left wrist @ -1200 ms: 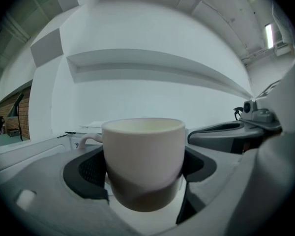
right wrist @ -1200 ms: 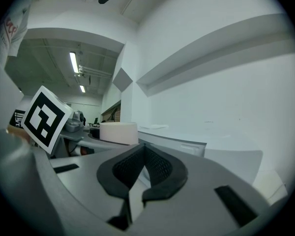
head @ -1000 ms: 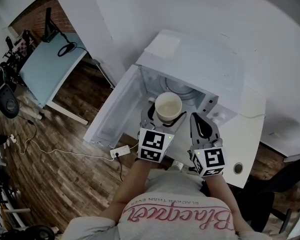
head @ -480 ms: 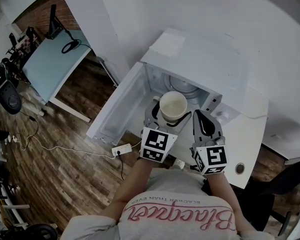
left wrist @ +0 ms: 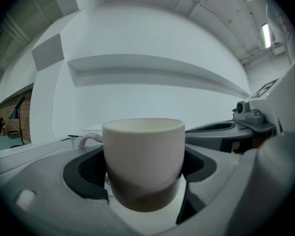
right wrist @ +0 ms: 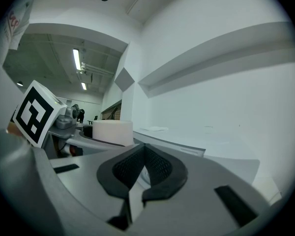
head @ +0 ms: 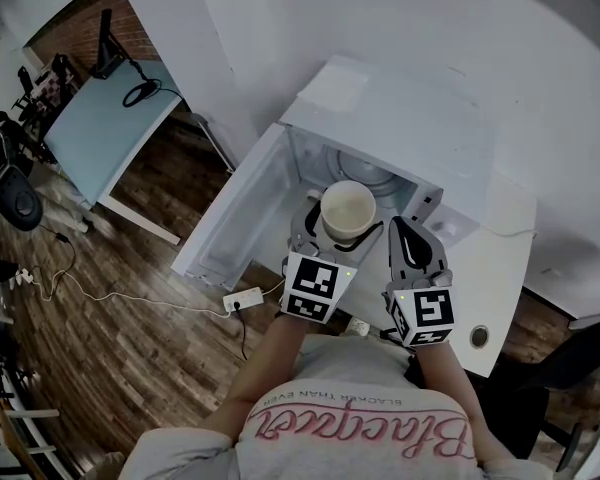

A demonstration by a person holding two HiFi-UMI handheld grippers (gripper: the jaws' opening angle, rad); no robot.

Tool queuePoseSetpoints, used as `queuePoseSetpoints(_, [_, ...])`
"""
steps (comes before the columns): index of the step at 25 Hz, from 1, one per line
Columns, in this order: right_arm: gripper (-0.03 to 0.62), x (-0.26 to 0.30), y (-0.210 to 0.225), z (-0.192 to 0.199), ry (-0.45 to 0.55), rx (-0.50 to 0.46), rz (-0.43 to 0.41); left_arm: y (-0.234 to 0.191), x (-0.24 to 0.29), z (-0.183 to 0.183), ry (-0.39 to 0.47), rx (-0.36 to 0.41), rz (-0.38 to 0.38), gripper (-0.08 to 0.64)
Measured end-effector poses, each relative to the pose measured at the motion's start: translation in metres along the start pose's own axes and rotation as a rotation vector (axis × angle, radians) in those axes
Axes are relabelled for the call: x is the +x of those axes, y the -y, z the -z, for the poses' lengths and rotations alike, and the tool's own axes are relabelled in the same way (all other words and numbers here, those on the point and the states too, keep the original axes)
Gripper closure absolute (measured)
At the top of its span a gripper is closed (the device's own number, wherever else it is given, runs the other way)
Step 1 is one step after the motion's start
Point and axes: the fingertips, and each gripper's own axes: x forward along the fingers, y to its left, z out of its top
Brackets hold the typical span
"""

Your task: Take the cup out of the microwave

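Cup (head: pixel 347 211): white, upright, empty as far as the head view shows, clamped in the left hand-held gripper (head: pixel 337 235). In the left gripper view the cup (left wrist: pixel 143 156) fills the gap between the two dark pads, one pad (left wrist: pixel 88 173) pressed on each side of its lower body. The handle (left wrist: pixel 86 140) sticks out to the left, beyond the pad. The cup is off any surface (nothing shows under its base). From above it hangs at the front edge of the open microwave (head: pixel 405 118), in front of the round turntable (head: pixel 365 175). Whether it is fully clear of the cavity cannot be told from this angle.

Right hand-held gripper (head: pixel 408 230) sits just beside the cup on its right, not touching it. In its own view the right hand-held gripper (right wrist: pixel 140 168) has its jaws together, pads meeting at the tips, nothing between them. The cup (right wrist: pixel 113 132) shows at left there, next to the left gripper's marker cube (right wrist: pixel 34 113).

The microwave door (head: pixel 230 218) is swung wide open to the left. The microwave stands on a white worktop (head: pixel 505 268). Below the door a power strip (head: pixel 238 300) lies on the wood floor (head: pixel 110 348), with a cable running off to the left. A light blue desk (head: pixel 100 133) stands well apart, far left.
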Motion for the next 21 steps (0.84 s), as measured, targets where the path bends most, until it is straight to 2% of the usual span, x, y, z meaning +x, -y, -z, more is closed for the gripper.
queuePoseSetpoints(9, [0.583, 0.001, 0.008, -0.001, 0.001, -0.004, 0.015, 0.001, 0.004, -0.001, 0.007, -0.020, 0.004, 0.132])
queuePoseSetpoints(21, [0.583, 0.009, 0.010, 0.002, -0.002, -0.009, -0.009, -0.003, 0.014, 0.003, 0.003, -0.027, -0.003, 0.132])
